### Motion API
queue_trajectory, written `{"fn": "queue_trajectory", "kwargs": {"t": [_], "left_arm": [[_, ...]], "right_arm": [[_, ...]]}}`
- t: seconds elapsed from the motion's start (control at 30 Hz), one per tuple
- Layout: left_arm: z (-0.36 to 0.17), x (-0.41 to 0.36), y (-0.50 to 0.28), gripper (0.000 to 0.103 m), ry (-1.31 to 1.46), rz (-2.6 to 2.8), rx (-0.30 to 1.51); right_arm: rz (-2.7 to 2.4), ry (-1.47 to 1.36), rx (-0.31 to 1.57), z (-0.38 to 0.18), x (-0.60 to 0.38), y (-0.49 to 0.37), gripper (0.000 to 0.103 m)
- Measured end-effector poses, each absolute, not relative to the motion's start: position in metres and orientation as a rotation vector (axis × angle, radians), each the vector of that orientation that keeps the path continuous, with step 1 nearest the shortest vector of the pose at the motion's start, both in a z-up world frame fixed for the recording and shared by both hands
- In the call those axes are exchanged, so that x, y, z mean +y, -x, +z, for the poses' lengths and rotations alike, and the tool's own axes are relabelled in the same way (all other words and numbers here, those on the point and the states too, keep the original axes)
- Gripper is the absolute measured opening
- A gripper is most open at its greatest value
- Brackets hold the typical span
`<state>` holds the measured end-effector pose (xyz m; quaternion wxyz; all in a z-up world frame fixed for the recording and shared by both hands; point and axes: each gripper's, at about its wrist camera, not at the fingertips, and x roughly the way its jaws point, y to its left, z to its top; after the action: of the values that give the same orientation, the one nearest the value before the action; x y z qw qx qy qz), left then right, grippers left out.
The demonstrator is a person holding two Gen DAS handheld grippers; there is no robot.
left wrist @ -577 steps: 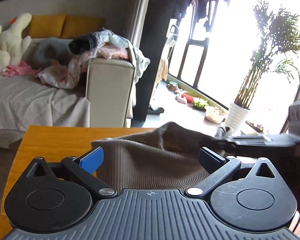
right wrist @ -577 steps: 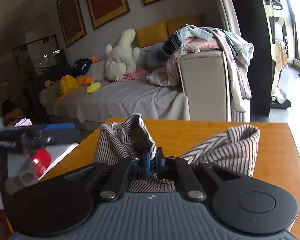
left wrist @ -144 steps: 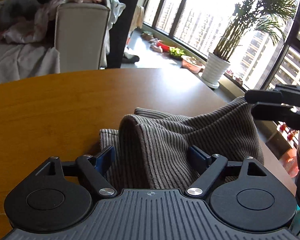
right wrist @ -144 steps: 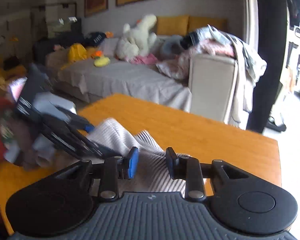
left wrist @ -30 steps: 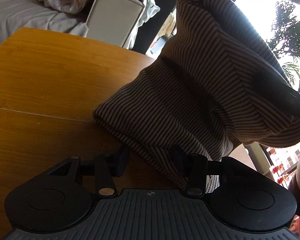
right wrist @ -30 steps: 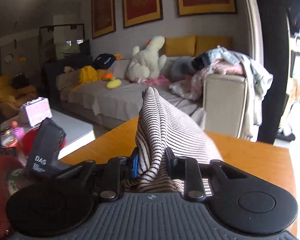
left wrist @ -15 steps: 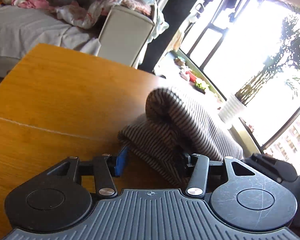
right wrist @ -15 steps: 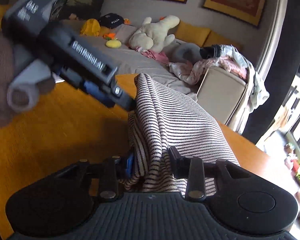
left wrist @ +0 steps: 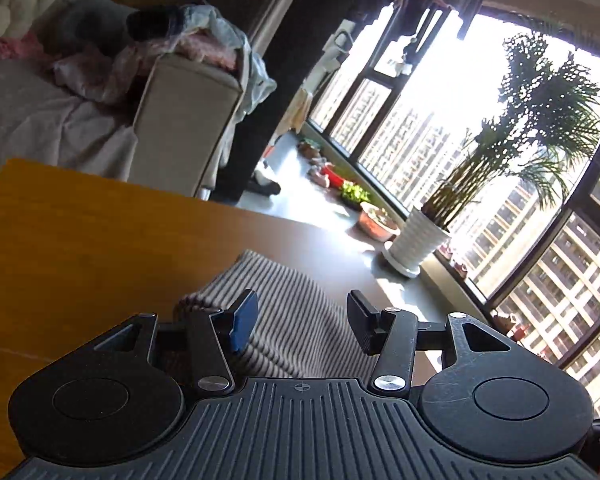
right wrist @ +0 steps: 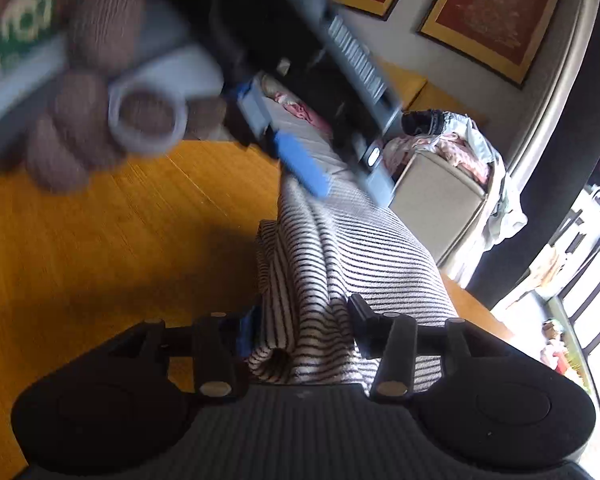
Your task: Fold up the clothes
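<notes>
A black-and-white striped garment (right wrist: 340, 256) lies folded in a bundle on the wooden table (right wrist: 100, 232). It also shows in the left wrist view (left wrist: 284, 312). My left gripper (left wrist: 302, 316) is open and hovers just above the garment's near end, its jaws wide apart and holding nothing. In the right wrist view the left gripper (right wrist: 340, 168) shows blurred above the garment's far end. My right gripper (right wrist: 304, 330) is open, with the garment's near fold lying loosely between its fingers.
A beige sofa arm (left wrist: 184, 120) piled with clothes (left wrist: 204, 36) stands beyond the table's far edge. A potted palm (left wrist: 420, 244) stands by the large windows on the right. The table (left wrist: 80, 232) stretches to the left of the garment. Framed pictures (right wrist: 496, 12) hang on the wall.
The garment has been lowered onto the table and lies flat. Both grippers have opened wider and let go of it. The left gripper has lifted and tilted above it.
</notes>
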<state>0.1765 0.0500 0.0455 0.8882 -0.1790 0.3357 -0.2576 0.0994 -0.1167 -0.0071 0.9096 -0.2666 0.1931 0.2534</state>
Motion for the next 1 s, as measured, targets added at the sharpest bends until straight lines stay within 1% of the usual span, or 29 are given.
{"fn": "queue_trajectory", "kwargs": {"t": [0.07,0.13,0.2,0.23,0.27,0.33,0.4,0.47,0.57,0.6,0.67,0.7,0.77,0.83,0.9,0.93,1.0], "left_arm": [[0.016,0.054,-0.194,0.052,0.391,-0.514,0.751],[0.009,0.059,-0.196,0.052,0.405,-0.517,0.736],[0.010,0.060,-0.197,0.053,0.413,-0.523,0.733],[0.010,0.060,-0.198,0.053,0.407,-0.523,0.731],[0.010,0.060,-0.198,0.053,0.402,-0.523,0.729],[0.009,0.061,-0.196,0.053,0.396,-0.523,0.725],[0.008,0.062,-0.194,0.053,0.395,-0.525,0.723],[0.007,0.064,-0.194,0.053,0.406,-0.532,0.724],[0.006,0.065,-0.192,0.053,0.404,-0.535,0.720],[0.006,0.065,-0.192,0.053,0.398,-0.534,0.717],[0.007,0.064,-0.191,0.054,0.389,-0.534,0.711],[0.007,0.064,-0.191,0.056,0.388,-0.537,0.709],[0.007,0.063,-0.190,0.057,0.392,-0.541,0.705],[0.007,0.063,-0.190,0.058,0.396,-0.543,0.703],[0.007,0.064,-0.190,0.059,0.398,-0.546,0.702],[0.007,0.064,-0.189,0.059,0.400,-0.549,0.702],[0.007,0.065,-0.191,0.059,0.404,-0.555,0.701]], "right_arm": [[0.593,0.426,0.432,0.011,-0.137,-0.104,0.058],[0.623,0.283,0.447,0.032,-0.161,-0.111,0.059],[0.598,0.174,0.430,0.050,-0.181,-0.121,0.056],[0.580,0.147,0.418,0.054,-0.187,-0.125,0.049],[0.565,0.137,0.413,0.055,-0.191,-0.128,0.044],[0.559,0.151,0.455,0.044,-0.192,-0.135,0.044],[0.568,0.226,0.531,0.017,-0.184,-0.137,0.044],[0.549,0.266,0.477,-0.002,-0.182,-0.124,0.043],[0.561,0.204,0.517,0.011,-0.190,-0.130,0.044],[0.560,0.186,0.523,0.019,-0.194,-0.136,0.046],[0.539,0.173,0.509,0.033,-0.202,-0.146,0.061],[0.513,0.187,0.487,0.038,-0.204,-0.150,0.064],[0.468,0.206,0.458,0.046,-0.207,-0.161,0.075],[0.458,0.193,0.492,0.041,-0.211,-0.179,0.084],[0.461,0.159,0.542,0.029,-0.215,-0.195,0.085],[0.462,0.133,0.564,0.021,-0.218,-0.201,0.087],[0.464,0.081,0.608,0.005,-0.224,-0.215,0.089]]}}
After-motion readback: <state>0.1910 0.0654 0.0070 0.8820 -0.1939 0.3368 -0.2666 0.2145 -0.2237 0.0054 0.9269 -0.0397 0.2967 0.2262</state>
